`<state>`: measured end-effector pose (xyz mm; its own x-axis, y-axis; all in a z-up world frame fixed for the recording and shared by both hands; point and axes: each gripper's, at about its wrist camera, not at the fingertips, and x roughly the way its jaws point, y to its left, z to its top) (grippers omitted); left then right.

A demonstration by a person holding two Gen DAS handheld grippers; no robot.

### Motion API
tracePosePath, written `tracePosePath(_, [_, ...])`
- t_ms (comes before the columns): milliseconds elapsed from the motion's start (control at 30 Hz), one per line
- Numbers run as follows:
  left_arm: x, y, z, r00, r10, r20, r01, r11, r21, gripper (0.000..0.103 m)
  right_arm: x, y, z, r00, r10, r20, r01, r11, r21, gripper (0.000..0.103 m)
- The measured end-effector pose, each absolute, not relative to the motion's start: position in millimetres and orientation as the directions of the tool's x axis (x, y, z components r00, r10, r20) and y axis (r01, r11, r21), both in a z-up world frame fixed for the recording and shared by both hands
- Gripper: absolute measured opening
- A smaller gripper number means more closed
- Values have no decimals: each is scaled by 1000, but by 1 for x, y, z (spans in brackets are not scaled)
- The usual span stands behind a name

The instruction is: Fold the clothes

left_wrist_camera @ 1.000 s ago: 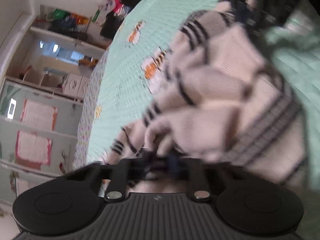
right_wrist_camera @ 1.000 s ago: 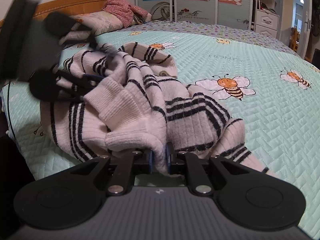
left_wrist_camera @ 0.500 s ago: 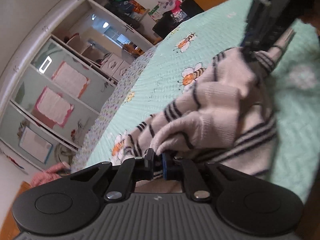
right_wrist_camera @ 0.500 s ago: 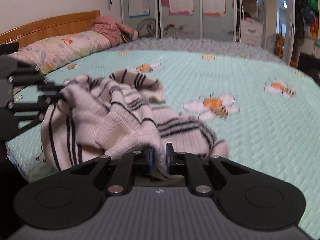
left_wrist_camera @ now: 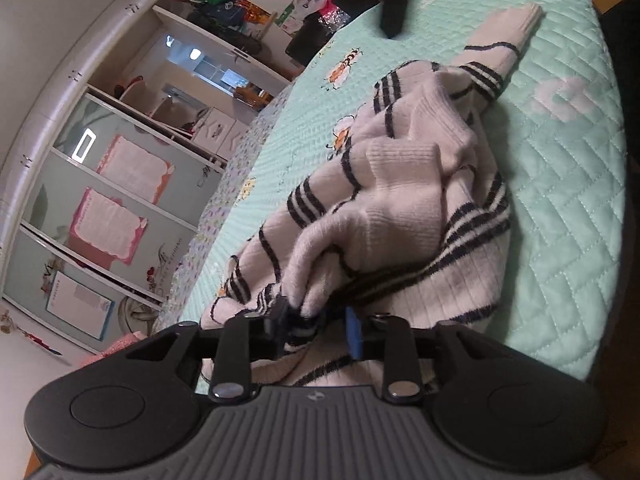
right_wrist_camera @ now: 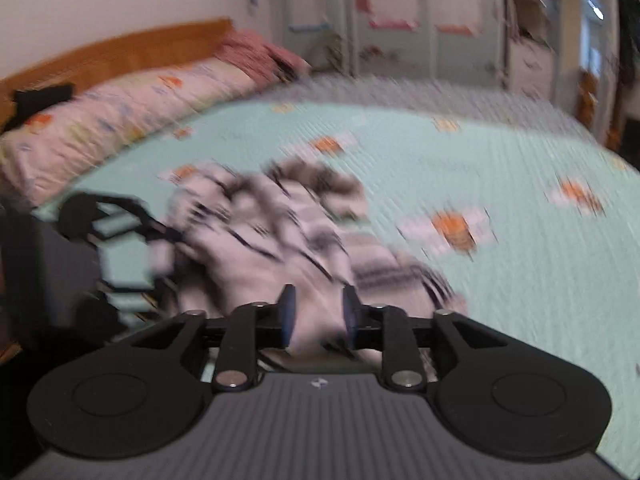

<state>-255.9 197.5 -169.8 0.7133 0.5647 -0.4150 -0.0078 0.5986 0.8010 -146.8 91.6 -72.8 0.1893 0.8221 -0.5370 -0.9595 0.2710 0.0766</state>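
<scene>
Both grippers parted; right wrist view blurs sweater (left_wrist_camera: pixel 400 184).

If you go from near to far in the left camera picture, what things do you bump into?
Left gripper → striped sweater → sweater's sleeve end → dark right gripper poking in at the top, all above the green bee quilt.

No legible text in either view. Pink-bordered paper sheets (left_wrist_camera: pixel 134 166) posted on the pale grey-green wardrobe doors (left_wrist_camera: pixel 60 248) carry writing too small to read; faint lettering beside the flower decal (left_wrist_camera: pixel 162 268) cannot be made out. The right wrist view is motion-blurred throughout.
</scene>
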Motion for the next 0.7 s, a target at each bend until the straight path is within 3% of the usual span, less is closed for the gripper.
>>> tracePosePath(133, [-260,194,-171,716,570,-402,-27,598,801,35,-174,129,-67,138,854,-502,-988,152,-13,35])
tracePosePath(367, [-271,189,-164,719,581,-381,-92,623,777,42,-191,201,-97,105,797,-594,-994,61,-94,35])
tracePosePath(667, [-295,190,-144,742,574,-347,-148,645,750,53,-186,224,-96,104,794,-599,-995,78,-69,34])
tracePosePath(700, [-297,190,-142,743,575,-342,-153,644,749,56,-187,221,-96,98,797,-596,-995,77,-61,29])
